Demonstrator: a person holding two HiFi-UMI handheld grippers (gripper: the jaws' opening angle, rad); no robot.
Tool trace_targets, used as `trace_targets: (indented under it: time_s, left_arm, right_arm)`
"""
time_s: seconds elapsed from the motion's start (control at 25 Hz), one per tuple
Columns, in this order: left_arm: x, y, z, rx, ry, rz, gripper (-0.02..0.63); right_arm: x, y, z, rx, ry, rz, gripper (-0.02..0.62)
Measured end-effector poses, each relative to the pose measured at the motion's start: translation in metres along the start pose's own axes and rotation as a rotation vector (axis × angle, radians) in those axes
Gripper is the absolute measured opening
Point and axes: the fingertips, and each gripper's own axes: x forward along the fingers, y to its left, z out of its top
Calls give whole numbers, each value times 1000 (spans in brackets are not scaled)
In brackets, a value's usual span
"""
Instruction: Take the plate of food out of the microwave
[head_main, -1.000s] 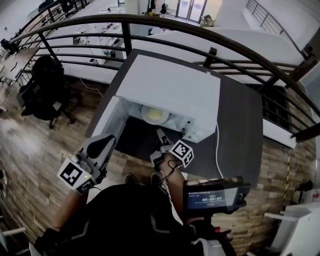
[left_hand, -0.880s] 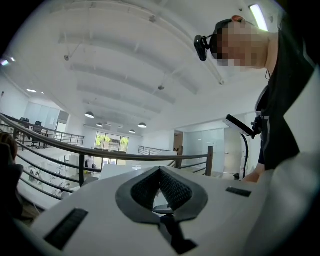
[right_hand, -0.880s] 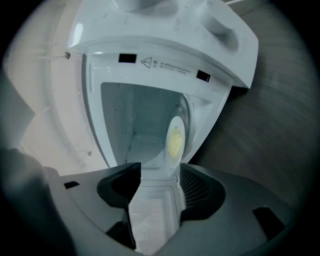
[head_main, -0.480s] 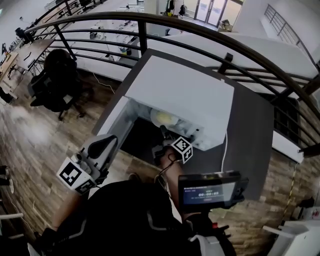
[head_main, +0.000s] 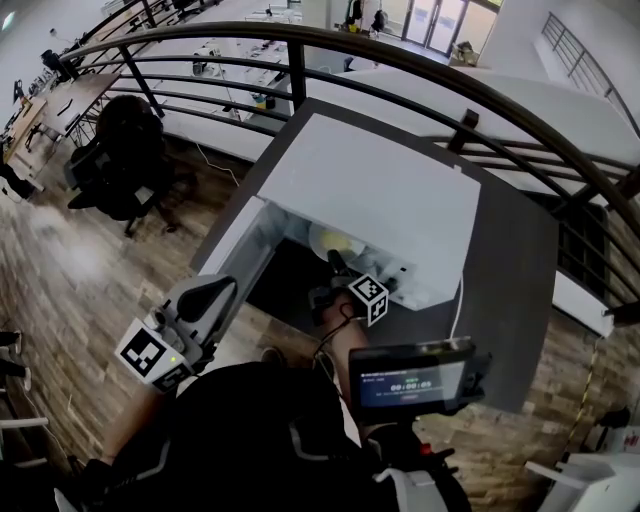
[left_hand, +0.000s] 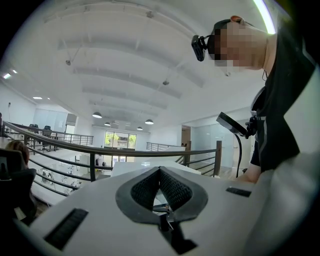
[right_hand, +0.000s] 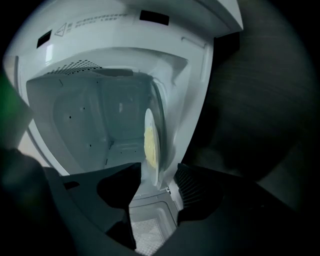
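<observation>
The white microwave (head_main: 380, 190) stands on a dark table (head_main: 510, 300), its door (head_main: 238, 245) swung open to the left. Inside lies a white plate (head_main: 335, 240) with yellow food. My right gripper (head_main: 331, 263) reaches into the opening at the plate's near rim. In the right gripper view the plate (right_hand: 150, 142) appears edge-on, and my right gripper (right_hand: 159, 170) is open with the rim between its jaws, not clamped. My left gripper (head_main: 222, 287) is held back at the left, away from the microwave, pointing up. It (left_hand: 160, 171) is shut and holds nothing.
A black metal railing (head_main: 400, 70) curves behind the table. A white power cord (head_main: 458, 300) runs down the microwave's right side. A small monitor (head_main: 412, 380) hangs at the person's chest. A black office chair (head_main: 120, 150) stands on the wooden floor at the left.
My right gripper has moved forward from the table's front edge into the microwave opening, up to the plate's rim. The left gripper has stayed in place.
</observation>
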Motion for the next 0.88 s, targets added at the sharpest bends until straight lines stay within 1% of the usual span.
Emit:
trace_targets:
  time_s: [0.32,0.36,0.44,0.68,0.72,0.84,0.88]
  left_arm:
    - [-4,10,-6,15,21,11,3]
    - [-4,11,-6,13,22,12,3]
    - [-4,11,-8,9,26,13,3]
    - [-4,9,-14,3,34,2,3]
    - [-4,9,-13,3,36,0,3]
    - [-6,11,-11,0,39,-2,3]
    - [-6,11,-11,-1,40,-3,3]
  right_arm:
    - [13,-9,1,67,-32,-31,220]
    - [12,-10,2,73,-40,-34,173]
    - [10,-12,6,77,-51,-38,120]
    - [9,-12,9,79,-65,-13,111]
    - [8,-10,7,73,-63,-9,98]
    - [6,-3,1,56,-57,8,28]
    - [5,-2,1,53,-56,11,23]
